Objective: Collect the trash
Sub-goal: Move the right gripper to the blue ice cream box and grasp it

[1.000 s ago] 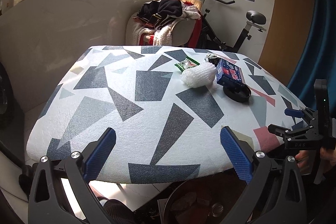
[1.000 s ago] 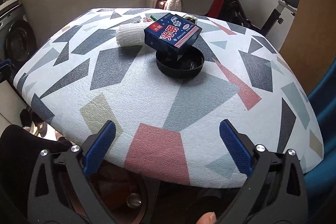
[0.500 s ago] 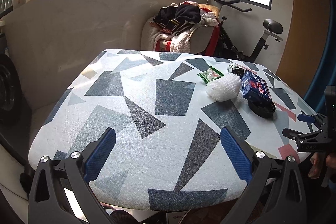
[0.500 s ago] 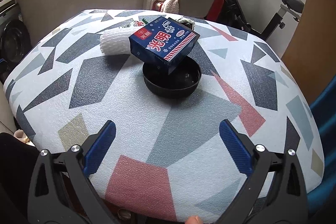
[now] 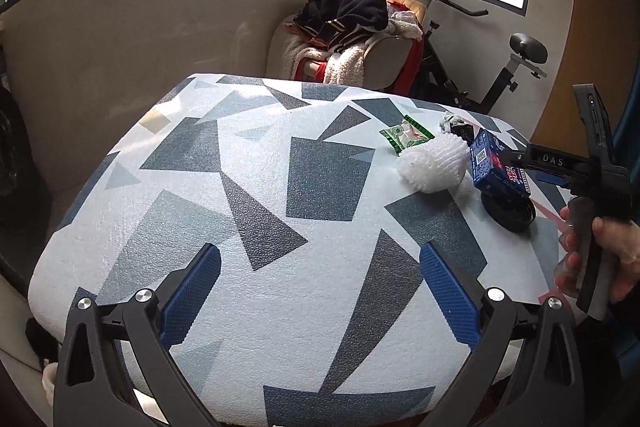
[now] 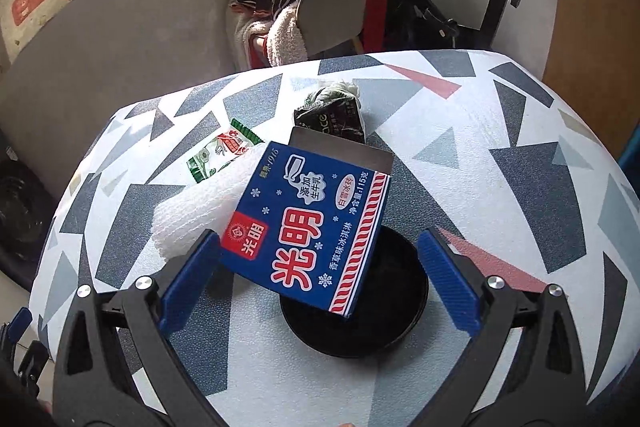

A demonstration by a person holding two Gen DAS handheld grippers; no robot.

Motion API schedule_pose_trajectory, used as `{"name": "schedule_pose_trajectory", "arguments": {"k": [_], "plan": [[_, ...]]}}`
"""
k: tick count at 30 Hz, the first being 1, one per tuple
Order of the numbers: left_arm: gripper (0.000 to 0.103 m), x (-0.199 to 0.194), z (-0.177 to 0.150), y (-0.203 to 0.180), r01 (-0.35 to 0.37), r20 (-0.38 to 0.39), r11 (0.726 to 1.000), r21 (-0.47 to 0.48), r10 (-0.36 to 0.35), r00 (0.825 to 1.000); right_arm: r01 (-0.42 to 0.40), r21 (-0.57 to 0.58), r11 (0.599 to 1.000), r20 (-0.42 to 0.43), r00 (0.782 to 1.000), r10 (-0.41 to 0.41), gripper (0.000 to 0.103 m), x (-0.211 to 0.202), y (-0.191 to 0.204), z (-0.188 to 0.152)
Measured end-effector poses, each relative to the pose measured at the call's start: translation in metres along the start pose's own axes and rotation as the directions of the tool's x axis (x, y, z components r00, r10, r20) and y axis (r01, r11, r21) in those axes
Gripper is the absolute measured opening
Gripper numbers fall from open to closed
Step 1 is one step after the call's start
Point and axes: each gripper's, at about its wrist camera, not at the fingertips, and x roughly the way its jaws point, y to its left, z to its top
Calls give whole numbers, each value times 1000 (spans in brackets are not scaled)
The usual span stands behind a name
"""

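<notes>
A blue ice-cream carton (image 6: pixel 308 227) leans on a round black lid (image 6: pixel 360 311) on the patterned table (image 6: pixel 500 131). My right gripper (image 6: pixel 318 281) is open, its fingers straddling the carton's near end without touching it. Left of the carton lies a white foam net (image 6: pixel 192 211), behind it a green snack wrapper (image 6: pixel 220 155) and a dark crumpled wrapper (image 6: pixel 332 115). My left gripper (image 5: pixel 320 299) hangs open over the table's near left part, nothing in it. In its view the carton (image 5: pixel 496 171), foam net (image 5: pixel 434 167), green wrapper (image 5: pixel 406 137) and right gripper (image 5: pixel 560 163) sit at far right.
A chair piled with clothes (image 5: pixel 352 39) and an exercise bike (image 5: pixel 500 67) stand behind the table. A hand (image 5: pixel 608 251) holds the right gripper's handle. The beige wall (image 5: pixel 120 47) curves behind the table on the left.
My right gripper has moved forward over the table until its fingers flank the blue carton. My left gripper has risen and advanced over the table's near edge. Both stayed open.
</notes>
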Motion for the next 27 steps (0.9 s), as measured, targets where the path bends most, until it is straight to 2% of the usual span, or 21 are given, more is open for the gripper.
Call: {"name": "schedule_pose_trajectory", "arguments": {"k": [2,10,13,17,18,19,22,25,27], "plan": [[97,2,1,1,-1,1,1000,-1,1,1000,-2,55,998,-20,1000,3,97,11,-1,5],[97,8,2,-1,8,-4,1000,13,-8,1000,25,119,993,-97,995,-14,97,40,-2,6],[97,11,4,-5,18,-10,1000,24,-18,1000,-24,173,985,-115,992,44,97,44,-7,7],[97,13,7,-10,33,-8,999,23,-33,999,-125,233,964,-73,987,146,96,40,-15,12],[97,14,8,-12,38,-8,999,24,-38,999,-130,225,965,-76,986,151,84,40,-15,12],[97,15,9,-13,45,-10,999,23,-44,999,-125,223,967,-95,984,149,67,41,-17,13],[97,19,11,-17,72,-24,997,16,-71,997,-181,283,942,-92,973,214,57,40,-28,11],[97,23,15,-21,98,-34,995,6,-98,995,-221,297,929,-58,967,248,46,31,-35,10],[97,27,18,-25,120,-42,993,1,-120,992,-246,289,925,-22,965,263,43,19,-39,11]]}}
